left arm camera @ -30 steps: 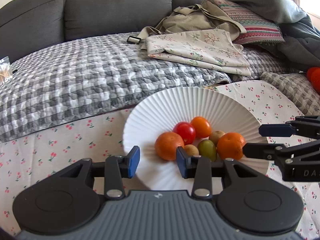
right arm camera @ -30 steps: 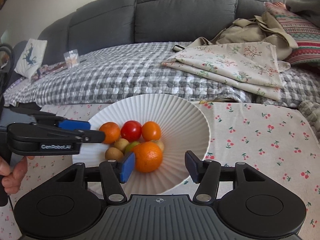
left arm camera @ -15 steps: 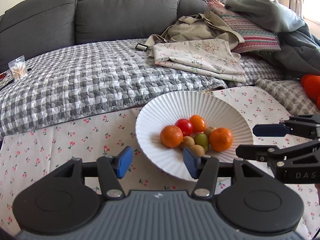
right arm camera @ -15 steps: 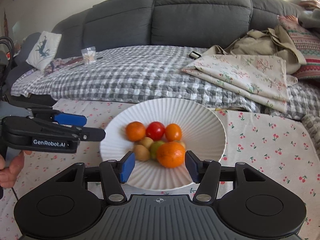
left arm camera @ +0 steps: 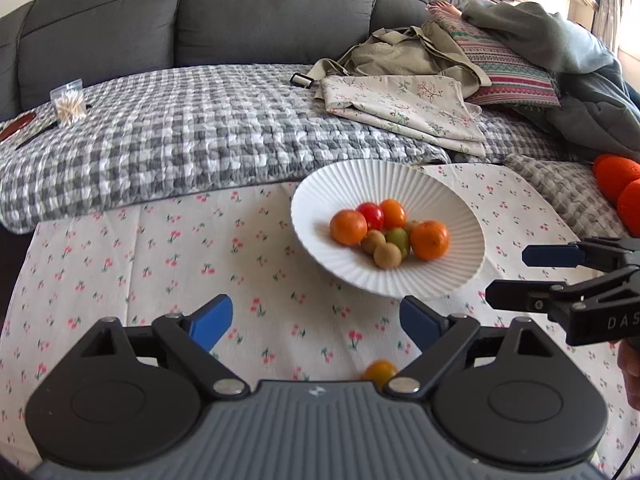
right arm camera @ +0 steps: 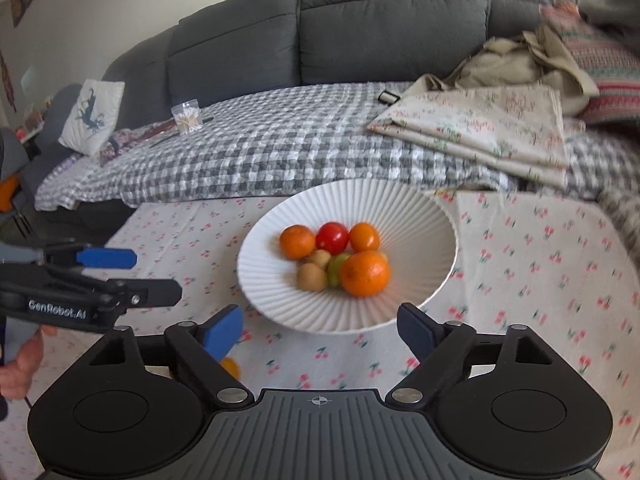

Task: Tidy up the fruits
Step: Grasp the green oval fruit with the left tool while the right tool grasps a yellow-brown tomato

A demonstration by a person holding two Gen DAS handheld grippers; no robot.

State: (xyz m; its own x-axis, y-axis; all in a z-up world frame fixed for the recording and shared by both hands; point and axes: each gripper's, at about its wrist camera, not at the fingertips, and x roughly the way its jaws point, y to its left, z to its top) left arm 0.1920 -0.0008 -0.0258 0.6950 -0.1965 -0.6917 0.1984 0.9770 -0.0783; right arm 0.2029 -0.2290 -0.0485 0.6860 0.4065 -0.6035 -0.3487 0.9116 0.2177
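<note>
Holding our left gripper [left arm camera: 316, 320] and right gripper [right arm camera: 320, 326] over the cherry-print cloth [left arm camera: 160, 248], both jaws opening on nothing, fruit piled in the white ribbed plate [right arm camera: 420, 220], one small orange fruit [left arm camera: 380, 372] loose beside it.

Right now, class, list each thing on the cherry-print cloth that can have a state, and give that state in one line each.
White ribbed plate: upright, holding fruit.
Fruit pile: heaped inside the plate.
Small orange fruit: loose on the cloth, outside the plate.
Left gripper: jaws opening, nothing between them.
Right gripper: jaws opening, nothing between them.

Black claws [left arm camera: 316, 320] with blue pads [left arm camera: 210, 322], ribbed grey housings.
</note>
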